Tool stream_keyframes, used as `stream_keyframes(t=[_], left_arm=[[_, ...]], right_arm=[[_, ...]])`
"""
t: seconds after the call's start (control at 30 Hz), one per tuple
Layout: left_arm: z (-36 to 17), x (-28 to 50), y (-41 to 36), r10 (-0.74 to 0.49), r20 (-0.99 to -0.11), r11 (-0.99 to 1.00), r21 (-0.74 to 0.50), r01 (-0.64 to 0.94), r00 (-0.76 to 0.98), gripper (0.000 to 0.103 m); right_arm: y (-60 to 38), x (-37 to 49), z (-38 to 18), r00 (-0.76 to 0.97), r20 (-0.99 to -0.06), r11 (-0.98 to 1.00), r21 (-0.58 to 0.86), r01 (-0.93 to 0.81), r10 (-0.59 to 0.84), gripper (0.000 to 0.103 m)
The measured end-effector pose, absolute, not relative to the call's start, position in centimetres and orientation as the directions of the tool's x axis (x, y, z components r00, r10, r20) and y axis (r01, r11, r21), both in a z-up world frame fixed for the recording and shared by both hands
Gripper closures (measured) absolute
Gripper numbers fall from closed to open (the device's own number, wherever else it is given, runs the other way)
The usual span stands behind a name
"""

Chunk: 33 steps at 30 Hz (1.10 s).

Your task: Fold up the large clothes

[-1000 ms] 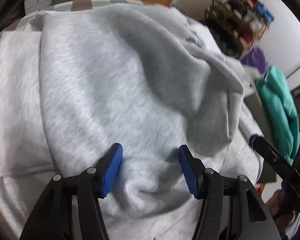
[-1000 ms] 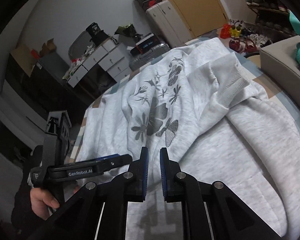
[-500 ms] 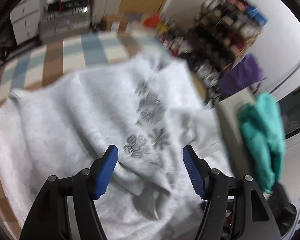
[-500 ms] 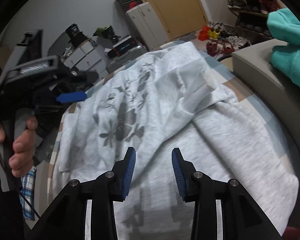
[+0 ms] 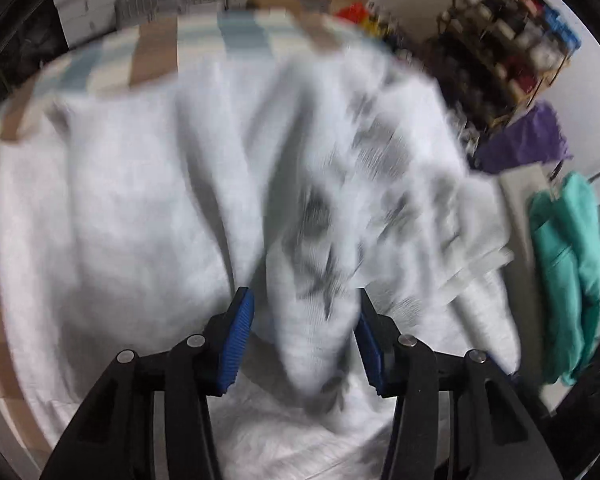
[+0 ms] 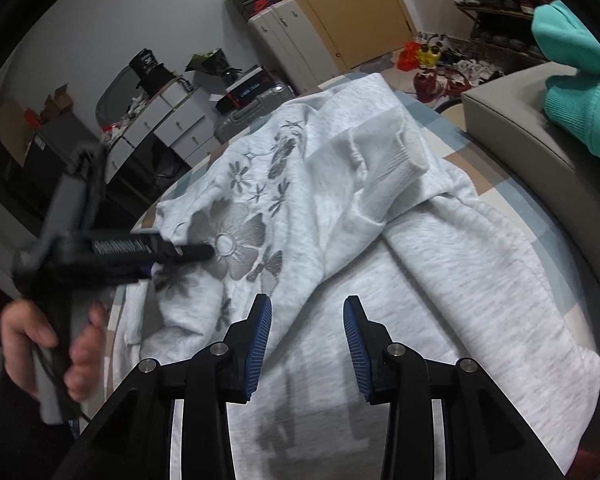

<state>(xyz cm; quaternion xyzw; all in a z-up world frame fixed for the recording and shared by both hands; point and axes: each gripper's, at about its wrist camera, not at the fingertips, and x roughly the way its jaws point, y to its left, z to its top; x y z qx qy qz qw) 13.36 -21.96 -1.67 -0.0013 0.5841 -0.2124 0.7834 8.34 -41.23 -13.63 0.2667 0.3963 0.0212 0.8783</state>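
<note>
— On the checked bedspread (image 6: 496, 184) the grey sweatshirt (image 6: 440, 280) is lying rumpled, flower print up, its sleeve cuff (image 6: 396, 160) flopping across the body.

— Is the left gripper (image 5: 304, 332) holding anything?

— Its jaws are closing with a bunched fold of the printed cloth standing between them; the blur is keeping me from saying whether the pads are pressing yet.

— The right gripper (image 6: 307, 344)?

— It is hanging partly open above plain grey fleece, gripping nothing.

— How will the sweatshirt handle?

— I'm guessing soft, thick, fairly heavy and limp, so hems, cuffs or seams are looking like the best holds.

— Which way is it pointing?

— In the right wrist view its length is running from near the grippers toward the far drawers (image 6: 172, 128), I reckon.
</note>
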Motion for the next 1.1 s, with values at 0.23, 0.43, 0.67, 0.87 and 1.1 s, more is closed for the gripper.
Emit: stream_keyframes(t=[0.23,0.43,0.67,0.87,1.1], left_arm=[[1.5,11.8,-24.8,-0.540,-0.827,0.801,-0.448,0.396,0.157,0.059],[-6.4,13.7,-25.0,-0.449,-0.892,0.847,-0.406,0.344,0.052,0.059],[-10.6,14.7,-16.9,-0.545,-0.829,0.836,-0.525,0.157,0.126,0.095],[-9.9,11.7,-15.8,-0.513,-0.837,0.853,-0.474,0.218,0.189,0.096],[-5.4,8.6,-13.1,-0.609,-0.764,0.787,-0.548,0.285,0.212,0.082]], right_arm=[[-42.1,8.2,-13.9,0.690,-0.681,0.838,0.506,0.202,0.244,0.064],[-43.7,7.8,-14.1,0.703,-0.676,0.813,0.527,0.249,0.222,0.064],[-41.6,8.8,-14.5,0.651,-0.715,0.856,0.481,0.190,0.257,0.064],[-39.9,8.9,-14.3,0.650,-0.715,0.891,0.437,0.127,0.257,0.058],[-41.1,9.5,-14.6,0.673,-0.705,0.891,0.428,0.153,0.223,0.038]])
